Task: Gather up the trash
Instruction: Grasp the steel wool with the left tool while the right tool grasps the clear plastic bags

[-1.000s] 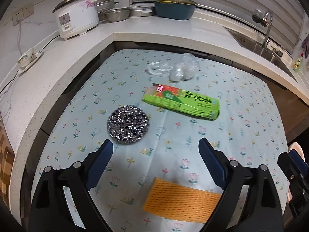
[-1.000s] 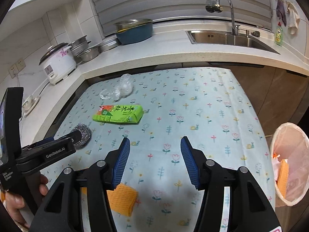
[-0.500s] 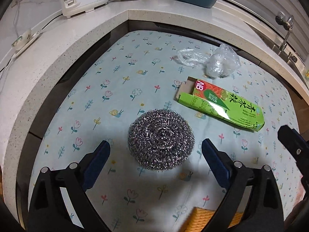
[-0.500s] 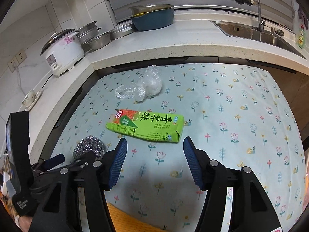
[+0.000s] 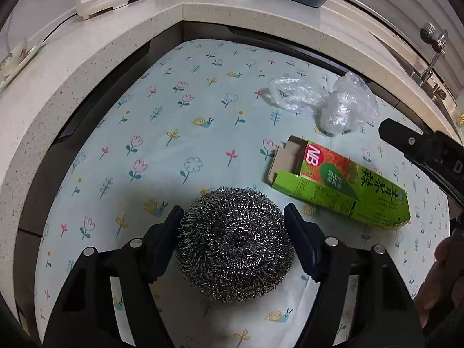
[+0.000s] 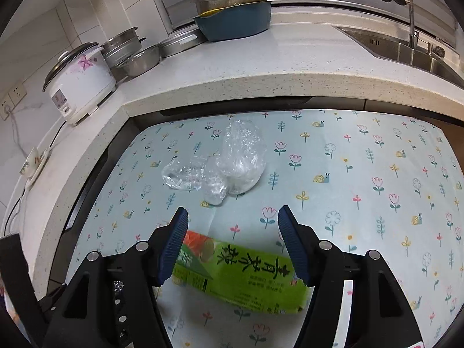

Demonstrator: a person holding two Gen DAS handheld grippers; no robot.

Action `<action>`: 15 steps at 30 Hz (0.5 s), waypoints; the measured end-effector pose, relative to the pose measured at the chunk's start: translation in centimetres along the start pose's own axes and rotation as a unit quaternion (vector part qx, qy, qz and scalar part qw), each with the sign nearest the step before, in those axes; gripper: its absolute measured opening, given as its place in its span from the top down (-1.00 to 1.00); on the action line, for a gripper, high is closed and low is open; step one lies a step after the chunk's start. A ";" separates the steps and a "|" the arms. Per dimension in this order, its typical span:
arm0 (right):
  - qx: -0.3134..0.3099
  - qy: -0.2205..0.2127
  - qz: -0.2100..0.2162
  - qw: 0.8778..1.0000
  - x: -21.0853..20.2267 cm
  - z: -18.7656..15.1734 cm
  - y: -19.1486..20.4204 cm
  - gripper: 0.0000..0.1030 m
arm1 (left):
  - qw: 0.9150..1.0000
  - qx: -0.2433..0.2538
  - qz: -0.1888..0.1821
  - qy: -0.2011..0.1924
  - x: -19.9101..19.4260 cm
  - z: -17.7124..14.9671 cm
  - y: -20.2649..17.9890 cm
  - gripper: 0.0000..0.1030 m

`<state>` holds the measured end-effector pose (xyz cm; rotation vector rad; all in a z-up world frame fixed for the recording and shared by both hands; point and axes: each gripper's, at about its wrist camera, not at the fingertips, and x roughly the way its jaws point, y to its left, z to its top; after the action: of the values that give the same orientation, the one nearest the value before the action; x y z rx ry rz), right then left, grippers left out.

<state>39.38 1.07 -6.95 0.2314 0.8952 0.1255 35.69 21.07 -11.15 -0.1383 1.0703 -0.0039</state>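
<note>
Your left gripper (image 5: 233, 217) has just been closing around the steel wool scourer (image 5: 234, 245), which now sits between the pads; both pads look to be touching its flanks, at 9 and 3 o'clock of the ball, though whether they truly bite yet you cannot tell from this view (the wire mesh hides the contact line). The scourer is round, so it has no long axis to worry about.

Your right gripper (image 6: 233, 217) stands fairly wide, its jaws having just been opening, and it straddles the green tea carton (image 6: 237, 272) without pressing on it. In the right wrist view the carton's long axis runs from about 10 o'clock to 4 o'clock, its red-printed end under the left pad; in the left wrist view that end is the opened, flapped one, pointing toward 10 o'clock.

Nothing on the floral tablecloth (image 6: 377, 156) is collected yet, as far as these views show: scourer, carton and the crumpled clear plastic bag (image 6: 229, 159), at 12 o'clock beyond the carton, all still lie there. I judge two pickups are starting and the bag remains.
</note>
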 end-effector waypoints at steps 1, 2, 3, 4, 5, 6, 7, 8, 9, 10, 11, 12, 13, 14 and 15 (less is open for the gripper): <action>0.002 0.001 0.001 1.000 0.6 0.5 0.0 -0.21 | 1.000 -0.004 -0.001 -0.003 0.0 0.4 0.1 -0.29; 0.004 0.001 0.001 1.000 1.0 0.9 -0.1 -0.21 | 1.000 -0.009 -0.001 -0.006 0.0 0.9 0.3 -0.29; 0.006 0.001 0.000 1.000 1.5 1.3 -0.1 -0.23 | 1.000 -0.011 -0.001 -0.009 0.1 1.3 0.4 -0.29; 0.008 0.002 -0.002 1.000 2.0 1.7 -0.1 -0.27 | 1.000 -0.012 0.000 -0.013 0.1 1.7 0.4 -0.28; 0.011 0.002 -0.003 1.000 2.5 2.1 -0.1 -0.28 | 1.000 -0.013 0.003 -0.018 0.1 2.2 0.5 -0.28; 0.013 0.003 -0.004 1.000 3.0 2.4 0.0 -0.29 | 1.000 -0.014 0.004 -0.021 0.2 2.6 0.5 -0.28; 0.014 0.005 -0.002 1.000 3.5 2.8 0.0 -0.29 | 1.000 -0.015 0.004 -0.023 0.2 2.9 0.6 -0.27; 0.015 0.008 -0.002 1.000 4.0 3.0 0.1 -0.29 | 1.000 -0.018 0.004 -0.024 0.4 3.3 0.6 -0.27; 0.016 0.010 -0.002 1.000 4.4 3.3 0.1 -0.29 | 0.999 -0.020 0.003 -0.025 0.4 3.6 0.7 -0.27; 0.016 0.012 -0.001 1.000 4.9 3.4 0.2 -0.29 | 0.999 -0.020 0.004 -0.026 0.5 3.8 0.7 -0.27; 0.017 0.014 0.000 1.000 5.3 3.6 0.2 -0.29 | 0.999 -0.021 0.005 -0.027 0.5 4.0 0.7 -0.27; 0.016 0.017 0.000 1.000 5.7 3.6 0.3 -0.22 | 0.999 -0.020 0.005 -0.028 0.5 4.2 0.6 -0.27; 0.014 0.022 0.000 1.000 6.2 3.6 0.4 0.10 | 0.999 -0.019 0.008 -0.030 0.5 4.3 0.5 -0.27; 0.011 0.028 0.001 1.000 6.5 3.6 0.4 0.31 | 0.999 -0.018 0.010 -0.031 0.4 4.4 0.5 -0.27; 0.010 0.033 0.002 0.999 6.8 3.5 0.4 0.51 | 0.999 -0.016 0.012 -0.033 0.3 4.4 0.4 -0.27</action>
<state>46.31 2.35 -9.85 0.2494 0.9628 0.1289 39.71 21.93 -9.38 -0.1541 1.0060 0.0385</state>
